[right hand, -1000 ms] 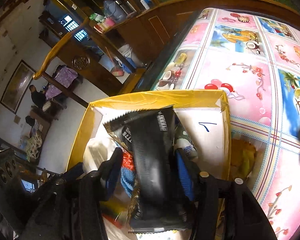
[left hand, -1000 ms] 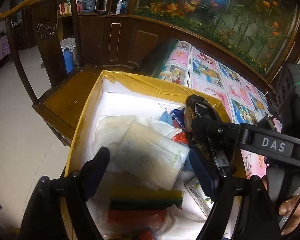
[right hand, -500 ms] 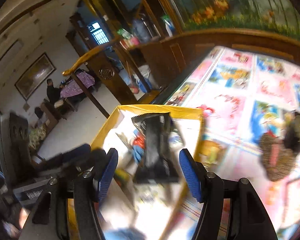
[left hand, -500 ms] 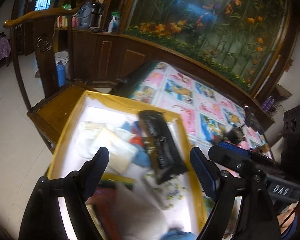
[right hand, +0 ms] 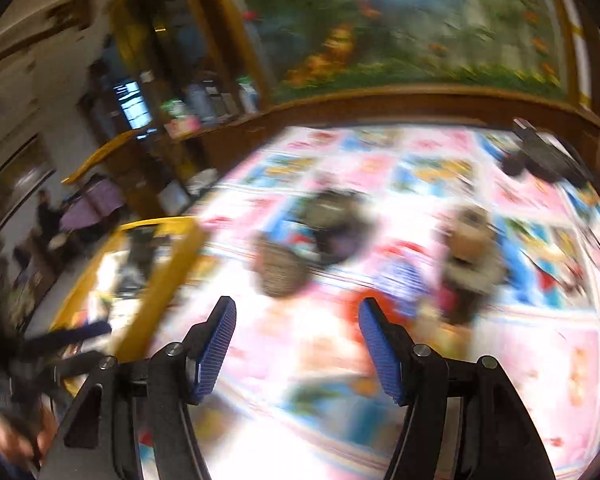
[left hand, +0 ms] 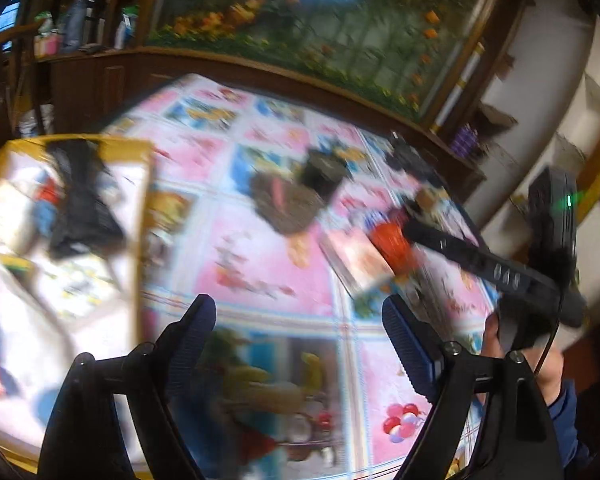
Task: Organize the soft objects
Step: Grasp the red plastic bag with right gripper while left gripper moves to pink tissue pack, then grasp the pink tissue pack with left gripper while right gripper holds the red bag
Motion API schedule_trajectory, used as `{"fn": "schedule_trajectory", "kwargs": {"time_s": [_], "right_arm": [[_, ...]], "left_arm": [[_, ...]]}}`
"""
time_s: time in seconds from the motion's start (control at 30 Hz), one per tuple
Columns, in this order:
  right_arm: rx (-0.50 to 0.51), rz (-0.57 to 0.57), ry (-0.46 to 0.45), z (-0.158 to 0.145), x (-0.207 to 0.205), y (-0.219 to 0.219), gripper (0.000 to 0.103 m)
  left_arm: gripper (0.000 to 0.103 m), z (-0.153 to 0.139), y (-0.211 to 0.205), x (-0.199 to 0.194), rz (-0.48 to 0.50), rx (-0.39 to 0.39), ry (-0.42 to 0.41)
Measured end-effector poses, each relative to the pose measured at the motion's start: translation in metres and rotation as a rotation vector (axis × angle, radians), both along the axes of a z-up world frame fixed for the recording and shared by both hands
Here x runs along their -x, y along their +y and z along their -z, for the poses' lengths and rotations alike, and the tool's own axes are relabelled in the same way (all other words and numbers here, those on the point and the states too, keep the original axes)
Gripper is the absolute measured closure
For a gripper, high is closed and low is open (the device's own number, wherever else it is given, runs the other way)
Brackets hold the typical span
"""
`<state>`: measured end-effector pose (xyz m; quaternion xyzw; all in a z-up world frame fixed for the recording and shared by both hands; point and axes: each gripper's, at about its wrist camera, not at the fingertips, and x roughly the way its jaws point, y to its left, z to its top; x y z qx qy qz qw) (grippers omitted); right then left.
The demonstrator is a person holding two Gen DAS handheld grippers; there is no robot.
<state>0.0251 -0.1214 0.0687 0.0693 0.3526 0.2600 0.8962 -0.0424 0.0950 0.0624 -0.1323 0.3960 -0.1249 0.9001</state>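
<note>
Over the counter (left hand: 260, 264), with its pink-and-blue cartoon-print cloth, the left claw (left hand: 296, 344) hangs released, its two blue-padded fingers (left hand: 188, 344) spread wide with only the patterned cloth showing between them. At the left edge of the left wrist view sits the yellow-rimmed box (left hand: 140, 208), white inside and already holding soft goods: a black snack packet (left hand: 82, 204) lies across the heap, with blue and red items beside it, though blur hides what those are. Further out on the counter lies a brown woven item (left hand: 288, 204) with a dark bundle (left hand: 324, 172) just behind it, touching or nearly so. To the right, a red object (left hand: 394, 240) sits on the cloth near the tip of the right claw (left hand: 410, 230), which enters that view from the right as a long black bar — whether it touches the red object cannot be told. In the right wrist view the right claw (right hand: 296, 344) is likewise released, jaws wide apart and empty, hovering above the cloth. Ahead of it lie the woven item (right hand: 278, 268), the dark bundle (right hand: 336, 224) and a fuzzy grey-brown soft thing (right hand: 472, 264) — all heavily smeared. The box (right hand: 168, 276) shows at the left of that view, well apart from the right claw.
</note>
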Motion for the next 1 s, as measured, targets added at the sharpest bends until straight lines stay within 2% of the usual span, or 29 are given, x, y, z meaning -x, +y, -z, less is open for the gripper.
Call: {"fn": "schedule_trajectory", "kwargs": {"time_s": [0.07,0.2,0.27,0.33,0.5,0.6,0.73,0.77,0.83,0.9,1.0], "right_arm": [[-0.019,0.011,0.011,0.007,-0.003,-0.016,0.035],[0.023,0.007,0.014,0.016,-0.01,-0.016,0.042],[0.049,-0.005,0.027,0.021,-0.015,-0.008,0.045],[0.078,0.012,0.03,0.028,-0.023,-0.001,0.05],[0.097,0.047,0.049,0.04,-0.029,0.001,0.064],[0.032,-0.013,0.138,0.047,-0.028,0.003,0.065],[-0.115,-0.18,0.247,0.054,-0.021,0.014,0.065],[-0.146,-0.179,0.256,0.053,-0.02,0.011,0.065],[-0.129,-0.133,0.227,0.048,-0.019,0.002,0.065],[-0.079,-0.067,0.166,0.04,-0.016,-0.007,0.065],[-0.147,-0.039,0.171,0.035,-0.016,-0.021,0.065]], "left_arm": [[0.018,0.018,-0.019,-0.006,0.021,-0.02,0.036],[0.018,0.044,-0.034,-0.014,0.026,-0.031,0.084],[0.018,0.047,-0.038,-0.015,0.02,-0.06,0.089],[0.018,0.044,-0.04,-0.013,0.029,-0.065,0.059],[0.018,0.049,-0.044,-0.017,0.06,-0.08,0.091],[0.018,0.049,-0.04,-0.017,0.045,-0.067,0.087],[0.018,0.044,-0.036,-0.012,0.015,-0.059,0.06],[0.018,0.042,-0.035,-0.011,0.014,-0.051,0.047],[0.015,0.04,-0.034,-0.01,0.004,-0.053,0.04],[0.014,0.039,-0.035,-0.015,-0.012,-0.104,0.057],[0.013,0.035,-0.036,-0.023,-0.045,-0.175,0.056]]}}
